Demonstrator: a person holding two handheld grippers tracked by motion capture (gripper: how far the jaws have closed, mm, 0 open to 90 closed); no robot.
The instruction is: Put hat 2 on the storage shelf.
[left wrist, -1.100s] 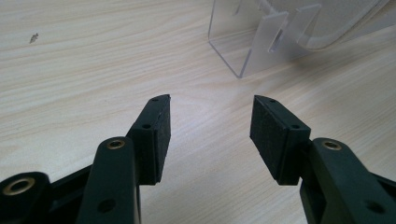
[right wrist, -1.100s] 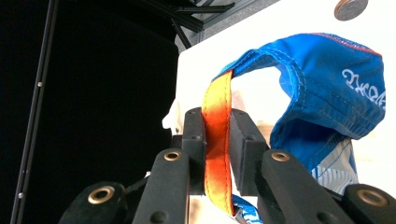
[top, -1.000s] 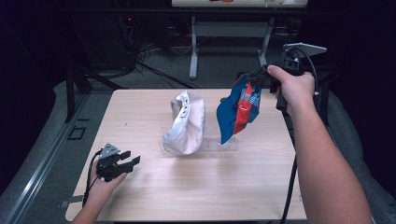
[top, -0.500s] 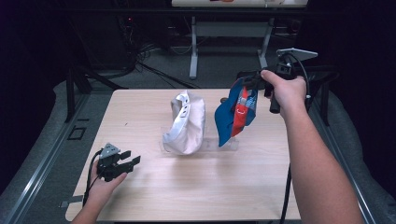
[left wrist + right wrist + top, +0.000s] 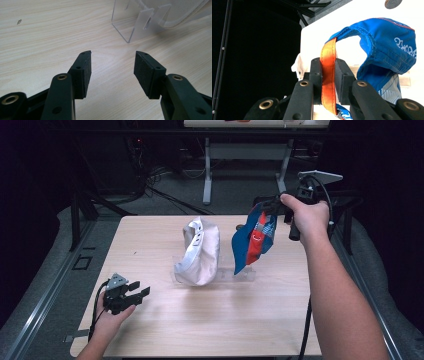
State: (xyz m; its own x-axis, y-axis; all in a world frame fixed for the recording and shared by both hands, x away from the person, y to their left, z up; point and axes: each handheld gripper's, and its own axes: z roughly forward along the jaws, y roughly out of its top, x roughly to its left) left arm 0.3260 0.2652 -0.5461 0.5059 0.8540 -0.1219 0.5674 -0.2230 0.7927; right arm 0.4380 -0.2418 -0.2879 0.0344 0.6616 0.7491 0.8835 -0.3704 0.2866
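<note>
High view: your right gripper (image 5: 270, 206) hangs the blue cap (image 5: 252, 240) above the table's (image 5: 150, 245) far right, jaws clenched on its orange strap (image 5: 328, 75). The white cap (image 5: 199, 251) sits on a clear stand (image 5: 140, 22) mid-table. Your left gripper (image 5: 137, 294) rests near-left, jaws spread, well apart from both caps.

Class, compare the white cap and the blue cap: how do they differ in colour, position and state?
The white cap is plain pale; the blue cap has an orange strap. The white cap sits on the clear stand on the table; the blue cap hangs lifted, its strap clamped in the right gripper. Both are soft caps.
</note>
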